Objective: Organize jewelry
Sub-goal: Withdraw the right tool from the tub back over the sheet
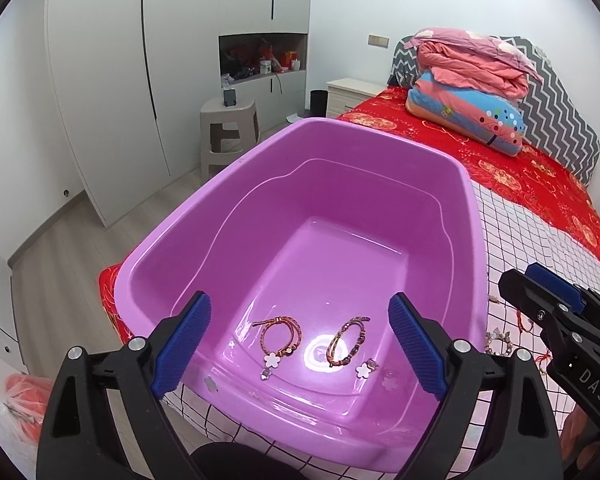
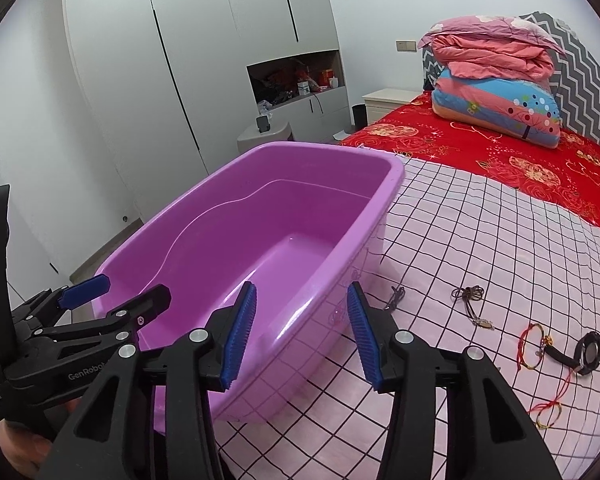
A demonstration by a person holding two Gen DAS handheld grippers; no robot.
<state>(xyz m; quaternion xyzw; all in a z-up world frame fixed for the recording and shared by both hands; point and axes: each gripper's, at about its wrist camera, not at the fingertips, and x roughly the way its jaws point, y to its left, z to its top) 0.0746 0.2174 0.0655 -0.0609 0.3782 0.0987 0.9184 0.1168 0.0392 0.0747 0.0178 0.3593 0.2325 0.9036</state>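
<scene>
Inside purple tub: two bracelets. Left gripper wide, empty above; right gripper wide, empty, straddling tub's rim.

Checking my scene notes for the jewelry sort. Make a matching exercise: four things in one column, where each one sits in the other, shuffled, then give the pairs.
Things
1. two braided bracelets with white flower charms
2. black round-faced watch
3. folded pink quilt
4. large purple plastic tub

Places
A. on the checked sheet, right of the tub
B. on the tub floor
C. at the bed's left edge
D. atop the striped pillow

Pairs: 1-B, 2-A, 3-D, 4-C
</scene>
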